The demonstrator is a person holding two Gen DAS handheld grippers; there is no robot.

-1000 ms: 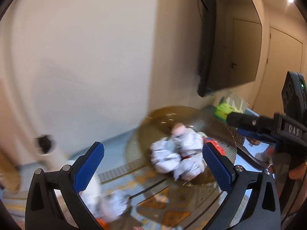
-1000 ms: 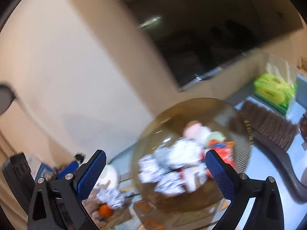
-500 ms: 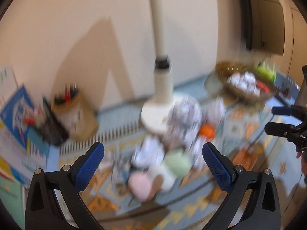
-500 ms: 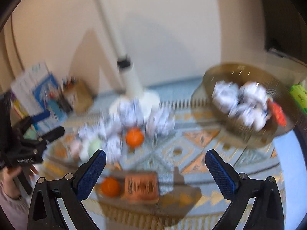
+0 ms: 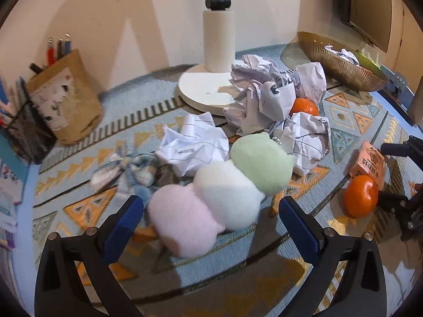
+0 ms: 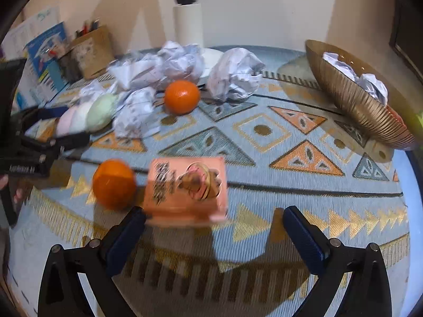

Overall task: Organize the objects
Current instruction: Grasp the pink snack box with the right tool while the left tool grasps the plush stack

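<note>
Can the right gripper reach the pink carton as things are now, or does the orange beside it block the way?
Probably yes. The right gripper is open, and the pink carton lies just ahead of its fingers. The orange sits beside the carton's left edge, so that finger has little room.

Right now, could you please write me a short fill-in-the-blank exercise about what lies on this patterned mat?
1. The plush toy ahead of the left hand-held gripper has a pink, a white and a ____ segment.
2. The pink carton lies right beside an ____.
3. The crumpled paper balls at the right sit in a gold ____.
4. Both hand-held grippers, including the right hand-held gripper, are ____ and hold nothing.

Missing words: green; orange; bowl; open
</note>
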